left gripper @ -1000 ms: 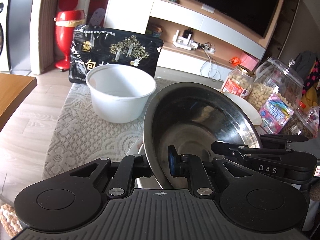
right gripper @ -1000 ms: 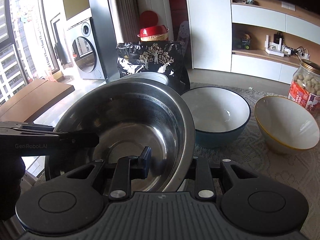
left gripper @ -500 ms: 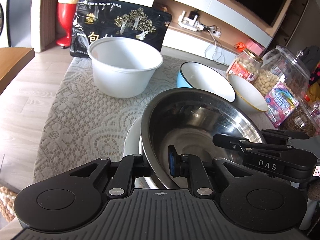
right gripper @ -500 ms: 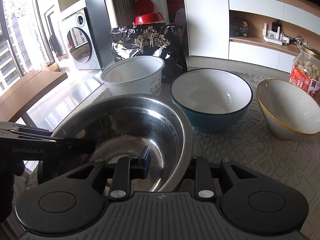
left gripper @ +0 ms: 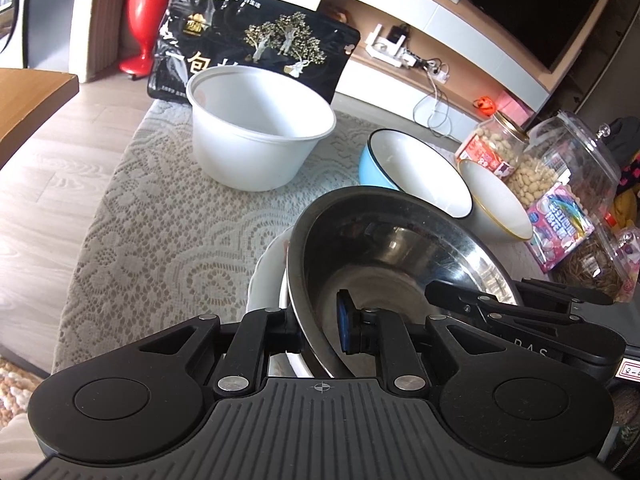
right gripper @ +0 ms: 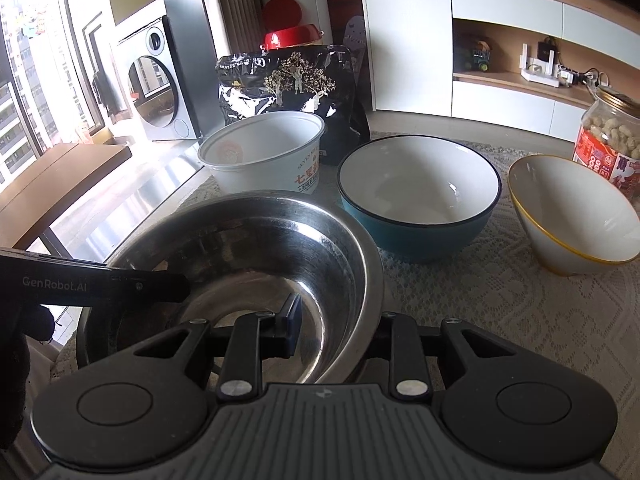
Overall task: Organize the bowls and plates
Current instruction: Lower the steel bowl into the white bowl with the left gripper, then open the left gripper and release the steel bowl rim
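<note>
Both grippers hold one steel bowl (left gripper: pixel 392 248) by opposite rims. My left gripper (left gripper: pixel 316 328) is shut on its left rim, my right gripper (right gripper: pixel 340 328) on its right rim (right gripper: pixel 280 256). The bowl sits low over a white plate (left gripper: pixel 266 276) at the table's near edge. Beyond stand a white plastic tub (left gripper: pixel 256 132), a blue bowl with white inside (left gripper: pixel 416 176) and a white bowl with a gold rim (left gripper: pixel 496 204). They also show in the right wrist view: the tub (right gripper: pixel 264 156), the blue bowl (right gripper: pixel 420 192), the gold-rimmed bowl (right gripper: pixel 572 212).
A lace cloth (left gripper: pixel 160 216) covers the table. A black printed bag (left gripper: pixel 256 44) stands behind the tub. Jars of nuts and snacks (left gripper: pixel 560 184) crowd the right side. A wooden table (left gripper: pixel 28 100) lies left across the floor gap.
The steel bowl, held by both grippers, has come down from a tilted, raised pose toward the white plate. The blue and gold-rimmed bowls have come into the left view.
</note>
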A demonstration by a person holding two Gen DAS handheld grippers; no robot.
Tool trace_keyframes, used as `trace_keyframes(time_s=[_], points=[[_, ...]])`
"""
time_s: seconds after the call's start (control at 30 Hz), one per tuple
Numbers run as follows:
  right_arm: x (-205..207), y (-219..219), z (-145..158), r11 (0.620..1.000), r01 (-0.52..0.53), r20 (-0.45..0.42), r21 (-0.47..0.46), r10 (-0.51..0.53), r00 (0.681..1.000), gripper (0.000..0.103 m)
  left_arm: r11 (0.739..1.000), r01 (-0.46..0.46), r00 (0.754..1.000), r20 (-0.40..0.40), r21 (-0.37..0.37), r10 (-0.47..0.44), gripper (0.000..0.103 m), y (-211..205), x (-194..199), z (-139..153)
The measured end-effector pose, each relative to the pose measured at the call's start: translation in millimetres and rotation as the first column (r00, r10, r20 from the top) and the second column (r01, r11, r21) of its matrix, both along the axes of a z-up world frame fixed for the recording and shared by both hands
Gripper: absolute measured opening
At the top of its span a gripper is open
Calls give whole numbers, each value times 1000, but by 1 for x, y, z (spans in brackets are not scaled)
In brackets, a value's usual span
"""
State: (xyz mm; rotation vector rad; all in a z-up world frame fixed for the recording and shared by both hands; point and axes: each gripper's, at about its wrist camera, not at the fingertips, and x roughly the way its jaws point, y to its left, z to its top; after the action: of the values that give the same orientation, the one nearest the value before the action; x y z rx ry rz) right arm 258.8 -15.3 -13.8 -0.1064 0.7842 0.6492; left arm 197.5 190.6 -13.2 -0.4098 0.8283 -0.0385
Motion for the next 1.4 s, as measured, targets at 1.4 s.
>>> trace_keyframes(time_s=[1.4], points=[[-26, -33, 31, 998, 54, 52, 22, -55, 997, 49, 998, -56, 997, -53, -9, 55, 23, 14, -22, 18]])
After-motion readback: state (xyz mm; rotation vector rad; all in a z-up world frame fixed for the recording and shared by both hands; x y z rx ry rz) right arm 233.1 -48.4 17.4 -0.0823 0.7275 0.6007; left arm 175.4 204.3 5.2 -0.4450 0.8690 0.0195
